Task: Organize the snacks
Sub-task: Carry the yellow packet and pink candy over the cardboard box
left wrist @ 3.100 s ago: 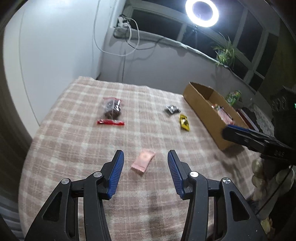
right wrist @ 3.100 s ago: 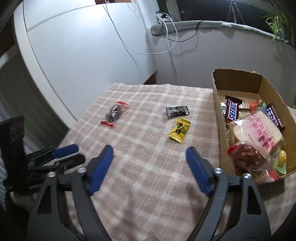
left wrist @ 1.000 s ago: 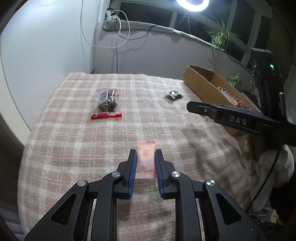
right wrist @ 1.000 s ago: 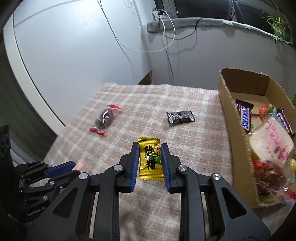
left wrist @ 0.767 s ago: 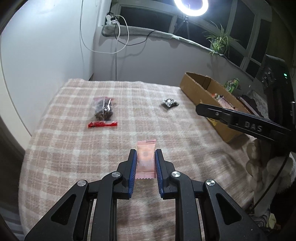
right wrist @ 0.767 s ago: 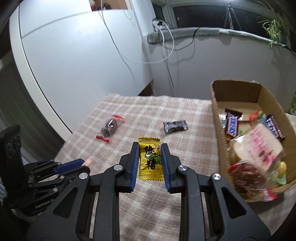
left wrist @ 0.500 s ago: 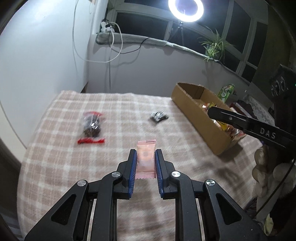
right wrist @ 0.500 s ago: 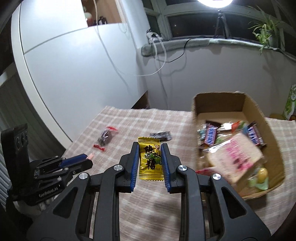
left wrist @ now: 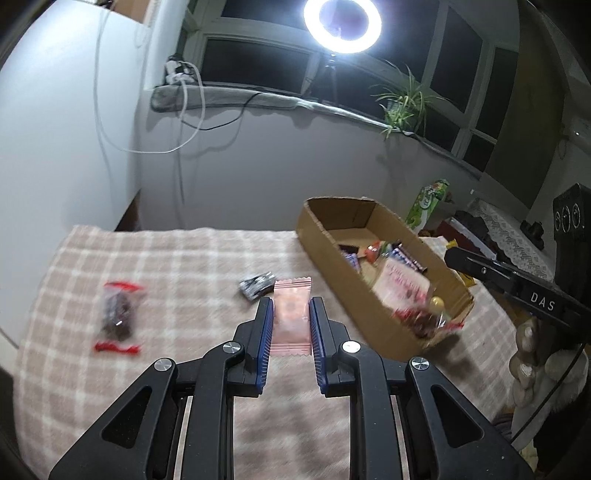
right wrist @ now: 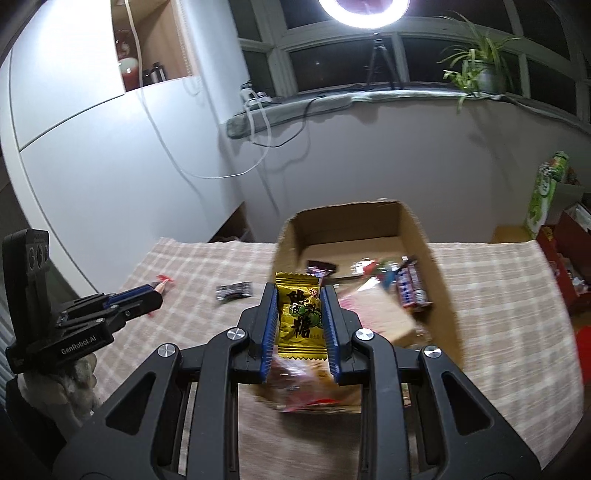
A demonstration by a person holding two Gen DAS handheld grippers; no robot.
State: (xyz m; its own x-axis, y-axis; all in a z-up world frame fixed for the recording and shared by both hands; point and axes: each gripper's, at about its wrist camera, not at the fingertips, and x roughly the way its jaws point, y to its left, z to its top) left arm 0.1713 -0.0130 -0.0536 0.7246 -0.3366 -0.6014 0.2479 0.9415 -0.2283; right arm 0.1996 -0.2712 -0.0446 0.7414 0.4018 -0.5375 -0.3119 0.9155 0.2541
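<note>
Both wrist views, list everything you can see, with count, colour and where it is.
pink packet: 1, pink, clamped in the left claw.
yellow candy: 1, yellow, clamped in the right claw, in front of the box.
cardboard box: 1, brown, right side of the table, full of mixed snacks.
black wrapper: 1, black, on the cloth near the box.
bag of dark snacks: 1, clear with red ends, left side of the cloth.
checked cloth: 1, beige and white, covering the table.
ring light: 1, white, by the window.
potted plant: 1, green, on the sill.
left claw: 1, black with blue pads.
right claw: 1, black with blue pads.
</note>
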